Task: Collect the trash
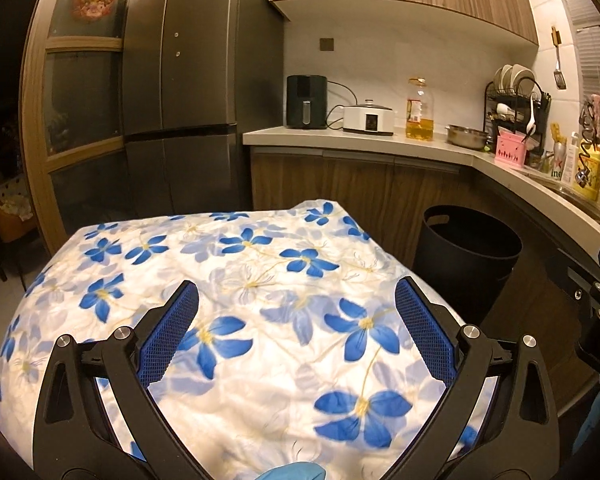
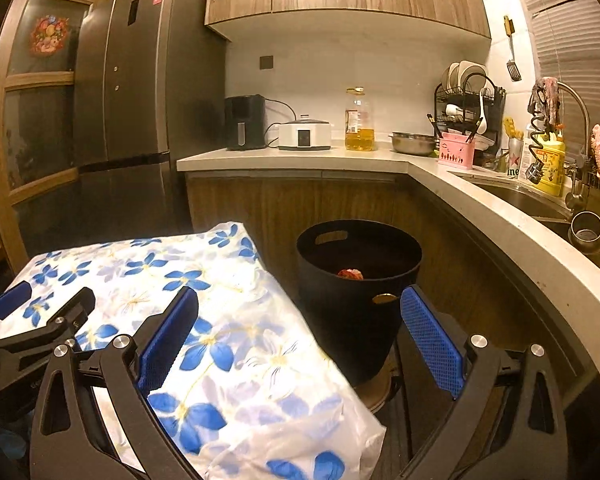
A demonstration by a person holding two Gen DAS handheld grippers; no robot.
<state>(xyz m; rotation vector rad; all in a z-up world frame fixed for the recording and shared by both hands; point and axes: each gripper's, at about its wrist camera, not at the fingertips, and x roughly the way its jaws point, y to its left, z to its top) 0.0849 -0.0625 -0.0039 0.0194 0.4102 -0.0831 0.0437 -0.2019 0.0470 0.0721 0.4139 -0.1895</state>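
A black trash bin (image 2: 356,300) stands on the floor beside a table draped in a white cloth with blue flowers (image 2: 228,344). Something crumpled and red (image 2: 350,274) lies inside the bin. In the left wrist view the bin (image 1: 466,256) shows at the table's right, its inside dark. My left gripper (image 1: 298,312) hangs open above the flowered cloth (image 1: 236,280), nothing between its blue pads. My right gripper (image 2: 300,328) is open too, straddling the table's right edge, its left finger over the cloth and its right finger in front of the bin. Neither holds anything.
An L-shaped counter (image 2: 300,160) carries an air fryer (image 2: 246,122), a white cooker (image 2: 305,134), an oil bottle (image 2: 358,120), a steel bowl (image 2: 414,142) and a dish rack (image 2: 466,108). A sink (image 2: 520,200) sits right. A dark fridge (image 1: 196,80) stands left.
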